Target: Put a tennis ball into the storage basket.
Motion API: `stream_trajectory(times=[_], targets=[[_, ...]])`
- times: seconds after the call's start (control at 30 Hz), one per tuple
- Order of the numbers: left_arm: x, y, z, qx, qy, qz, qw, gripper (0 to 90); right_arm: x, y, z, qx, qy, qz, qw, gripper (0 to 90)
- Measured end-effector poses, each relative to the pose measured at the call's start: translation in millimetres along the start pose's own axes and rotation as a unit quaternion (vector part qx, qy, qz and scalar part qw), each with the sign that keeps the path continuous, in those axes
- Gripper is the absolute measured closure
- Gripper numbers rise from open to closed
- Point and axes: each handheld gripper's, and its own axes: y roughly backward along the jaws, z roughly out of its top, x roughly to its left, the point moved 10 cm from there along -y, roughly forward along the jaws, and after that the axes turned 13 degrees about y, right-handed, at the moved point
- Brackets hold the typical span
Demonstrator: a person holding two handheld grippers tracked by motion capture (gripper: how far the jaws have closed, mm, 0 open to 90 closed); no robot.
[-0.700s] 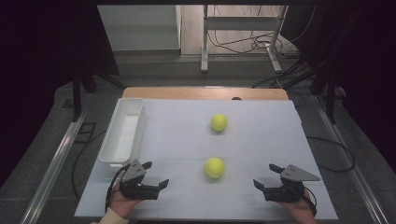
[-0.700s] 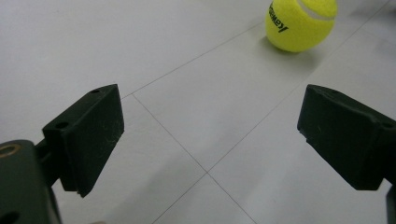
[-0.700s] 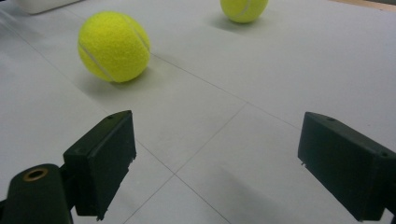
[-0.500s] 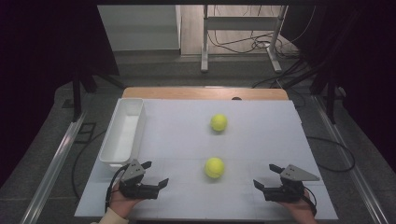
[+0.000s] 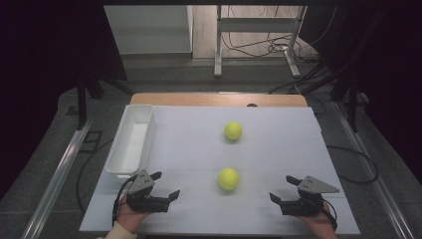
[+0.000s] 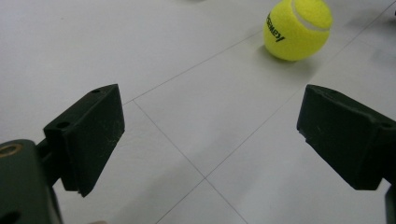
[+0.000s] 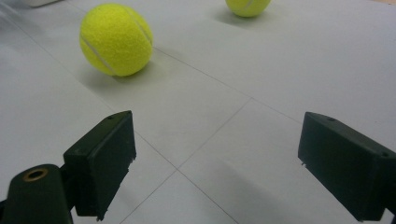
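Two yellow tennis balls lie on the white table top (image 5: 278,149): a near ball (image 5: 228,179) in the middle front and a far ball (image 5: 233,130) behind it. My left gripper (image 5: 165,185) rests low at the front left, open, pointing right toward the near ball (image 6: 297,29), nothing between its jaws. At the front right my right gripper (image 5: 284,189) is open too, aimed left and away, with the near ball (image 7: 116,39) ahead to its left and the far ball (image 7: 247,6) beyond. Both grippers stand well apart from the balls.
A white rectangular bin (image 5: 131,142) stands along the table's left side, behind my left gripper. A wooden strip (image 5: 219,99) borders the far edge. Cables and metal stand legs (image 5: 217,55) lie on the floor beyond.
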Motion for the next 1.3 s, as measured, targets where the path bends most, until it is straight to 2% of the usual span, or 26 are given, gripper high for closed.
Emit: stream_trajectory(times=[0.47, 0.67, 1.07, 1.3], targets=[[-5.7, 0.2, 1.7, 0.001, -0.003, -0.007, 1.0000, 8.8, -1.4, 0.0, -1.9, 0.007, 0.000, -0.004, 1.0000, 11.9], [-8.5, 2.0, 5.5, 0.000, 0.002, -0.015, 0.9999, 8.9, -1.3, -0.7, -2.3, 0.008, -0.001, -0.003, 1.0000, 12.0], [-22.6, 3.6, 18.0, -0.002, -0.006, -0.027, 0.9996, 9.0, -1.0, 0.0, -1.5, 0.007, 0.000, -0.002, 1.0000, 12.0], [-28.2, 0.7, 20.1, 0.001, -0.008, -0.032, 0.9995, 9.0, -1.0, -0.4, -1.5, 0.007, -0.001, -0.001, 1.0000, 12.0]])
